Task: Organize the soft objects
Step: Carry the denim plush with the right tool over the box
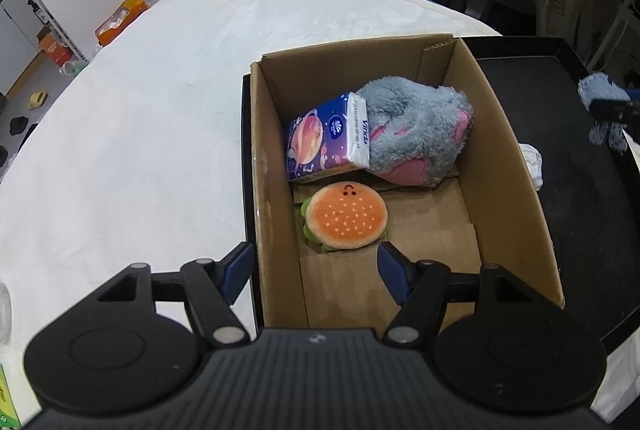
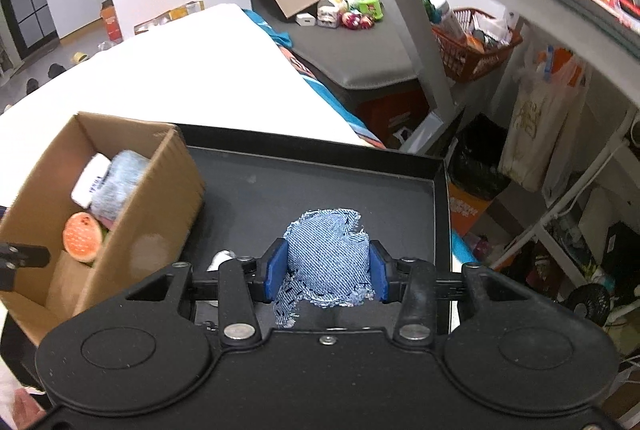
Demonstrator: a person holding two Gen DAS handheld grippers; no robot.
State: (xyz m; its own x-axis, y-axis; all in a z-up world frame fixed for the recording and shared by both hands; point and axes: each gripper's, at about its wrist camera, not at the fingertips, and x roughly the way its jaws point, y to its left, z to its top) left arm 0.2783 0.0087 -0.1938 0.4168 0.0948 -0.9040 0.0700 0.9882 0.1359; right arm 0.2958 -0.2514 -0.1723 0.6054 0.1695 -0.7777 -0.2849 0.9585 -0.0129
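Cardboard box (image 1: 504, 165): far end filled by grey plush (image 1: 416, 133) and tissue pack (image 1: 320, 137). Burger plush (image 1: 346, 218) mid-left. Near right floor bare, top open.

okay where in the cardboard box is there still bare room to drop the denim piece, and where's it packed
Free: the bare cardboard box floor in the near half, between the burger plush and the right wall, down to the near wall. Crowded: the far end, where the tissue pack leans on the grey plush toy. The right gripper holds the denim piece over the black tray.

Both the left gripper (image 1: 316, 266) and the right gripper (image 2: 327, 270) are matte black with blue finger pads, silver rivets and ribbed housings.
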